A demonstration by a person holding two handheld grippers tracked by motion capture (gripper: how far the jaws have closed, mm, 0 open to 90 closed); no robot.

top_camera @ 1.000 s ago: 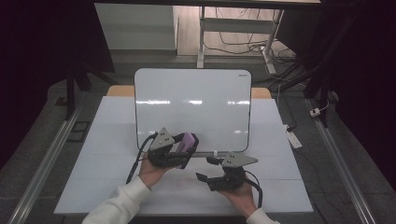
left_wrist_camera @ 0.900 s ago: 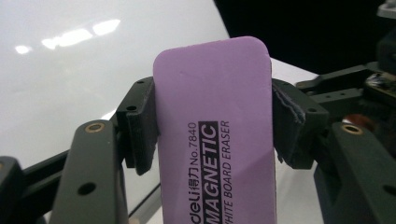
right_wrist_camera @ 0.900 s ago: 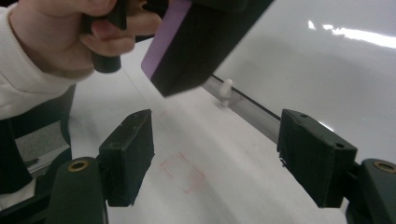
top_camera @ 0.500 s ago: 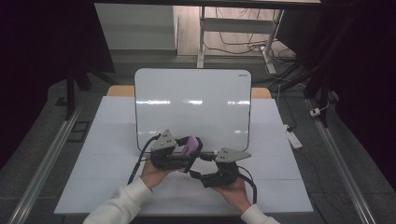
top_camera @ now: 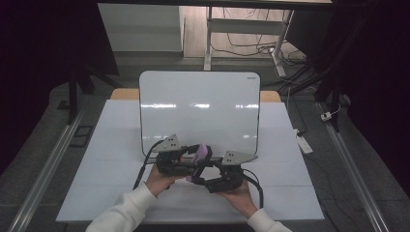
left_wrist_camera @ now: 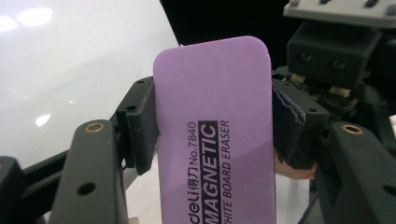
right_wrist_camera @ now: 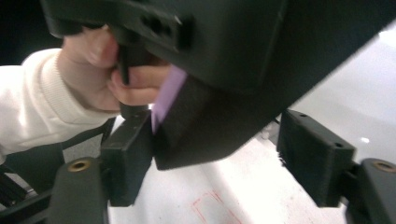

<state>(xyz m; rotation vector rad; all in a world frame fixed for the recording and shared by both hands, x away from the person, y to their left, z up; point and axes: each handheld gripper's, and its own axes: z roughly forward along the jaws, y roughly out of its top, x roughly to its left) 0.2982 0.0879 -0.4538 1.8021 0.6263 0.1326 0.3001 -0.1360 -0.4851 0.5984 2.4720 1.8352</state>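
The purple rectangular foam whiteboard eraser (left_wrist_camera: 215, 135) with rounded corners is clamped between the padded jaws of the left gripper (left_wrist_camera: 212, 123), one pad pressed flat on each long edge. In the left gripper view its long axis runs along the jaws, rising away from the camera. The smooth matt face carries black print reading "MAGNETIC WHITE BOARD ERASER", set lengthwise. A dark backing layer under the purple top (right_wrist_camera: 166, 95) shows in the right gripper view.

In the high view the eraser (top_camera: 202, 152) sits above the near part of the white tabletop (top_camera: 116, 145), just in front of the lower edge of the glossy white rounded-corner whiteboard (top_camera: 199, 108) propped upright on it. Its free end points toward the person's right.

The right gripper (right_wrist_camera: 215, 161) is released. Its jaws have just been closing, and the eraser's dark end lies between them, touching or just beside the left-hand pad. A clear gap separates it from the right-hand pad (right_wrist_camera: 315, 154). The two black grippers meet nose to nose in the high view, the left (top_camera: 186, 162) beside the right (top_camera: 203, 180), each carrying a grey three-cornered plate.

Faint red marker lines (right_wrist_camera: 210, 205) show on the white surface under the right gripper. The person's sleeves (top_camera: 123, 212) are white knit fabric.
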